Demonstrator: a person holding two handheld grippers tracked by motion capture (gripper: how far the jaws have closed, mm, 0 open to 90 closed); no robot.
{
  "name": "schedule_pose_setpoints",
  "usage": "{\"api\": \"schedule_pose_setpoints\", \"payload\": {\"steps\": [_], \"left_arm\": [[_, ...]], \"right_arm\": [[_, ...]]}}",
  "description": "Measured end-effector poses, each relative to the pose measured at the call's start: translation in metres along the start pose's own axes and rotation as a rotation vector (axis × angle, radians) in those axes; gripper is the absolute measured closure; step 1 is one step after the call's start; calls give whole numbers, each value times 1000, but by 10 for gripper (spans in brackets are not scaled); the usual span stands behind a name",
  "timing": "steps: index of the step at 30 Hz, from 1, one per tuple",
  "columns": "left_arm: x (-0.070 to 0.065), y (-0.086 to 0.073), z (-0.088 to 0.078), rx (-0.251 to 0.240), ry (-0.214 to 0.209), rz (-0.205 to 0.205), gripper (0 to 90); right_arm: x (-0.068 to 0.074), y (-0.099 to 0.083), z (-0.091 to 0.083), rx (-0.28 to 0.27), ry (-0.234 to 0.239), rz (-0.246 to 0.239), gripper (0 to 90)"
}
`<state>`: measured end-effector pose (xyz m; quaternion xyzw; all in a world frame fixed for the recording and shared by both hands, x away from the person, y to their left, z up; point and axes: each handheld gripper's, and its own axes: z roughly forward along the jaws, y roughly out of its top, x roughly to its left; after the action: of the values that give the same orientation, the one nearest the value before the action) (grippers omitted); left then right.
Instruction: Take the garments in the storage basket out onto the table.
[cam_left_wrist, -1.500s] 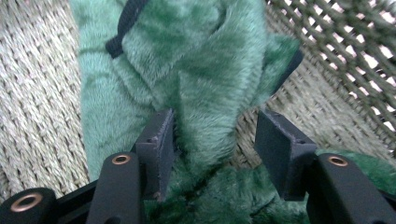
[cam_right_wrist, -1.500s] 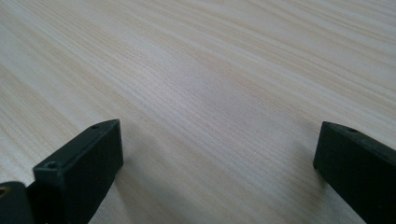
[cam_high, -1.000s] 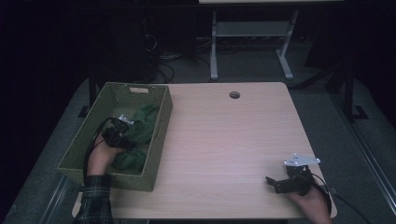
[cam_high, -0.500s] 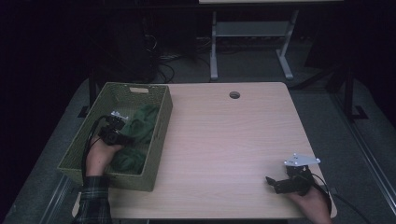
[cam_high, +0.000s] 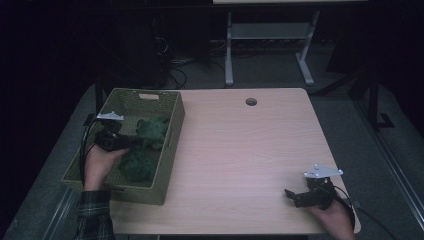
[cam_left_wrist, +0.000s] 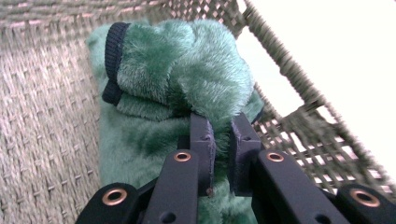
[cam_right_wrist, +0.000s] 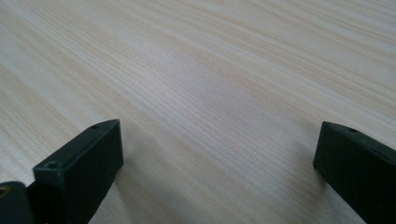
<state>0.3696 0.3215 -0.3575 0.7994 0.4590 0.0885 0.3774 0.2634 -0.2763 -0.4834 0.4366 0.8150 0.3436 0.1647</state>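
Note:
A woven olive basket (cam_high: 169, 150) sits on the left side of the wooden table (cam_high: 240, 145) and holds green fleece clothing (cam_high: 153, 129) with a dark ribbed cuff. My left gripper (cam_high: 139, 142) is inside the basket; its jaws have just been closing and now pinch a fold of the fleece (cam_left_wrist: 187, 70) between the pads, as the left gripper view (cam_left_wrist: 222, 125) shows against the basket wall (cam_left_wrist: 46, 116). My right gripper (cam_high: 291, 196) rests near the table's front right corner, jaws wide open (cam_right_wrist: 217, 129) over bare wood with nothing between them.
A second clump of green fleece (cam_high: 137, 167) lies in the near part of the basket. A round cable hole (cam_high: 251, 101) sits at the table's far edge. A metal stand (cam_high: 267, 35) and cables are on the floor beyond.
The left gripper has closed on the green fleece and risen a little, drawing the cloth up in the basket. The right gripper has stayed where it was.

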Motion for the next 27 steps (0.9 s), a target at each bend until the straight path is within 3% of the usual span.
{"api": "schedule_pose_setpoints", "payload": {"steps": [11,18,27], "left_arm": [[-4,15,-21,-88,-47,-5,824],[-11,32,-43,-143,-61,17,824],[-19,51,-63,-176,-68,44,824]], "right_arm": [[0,0,0,0,0,0,10],[0,0,0,0,0,-1,10],[0,0,0,0,0,-1,10]]}}
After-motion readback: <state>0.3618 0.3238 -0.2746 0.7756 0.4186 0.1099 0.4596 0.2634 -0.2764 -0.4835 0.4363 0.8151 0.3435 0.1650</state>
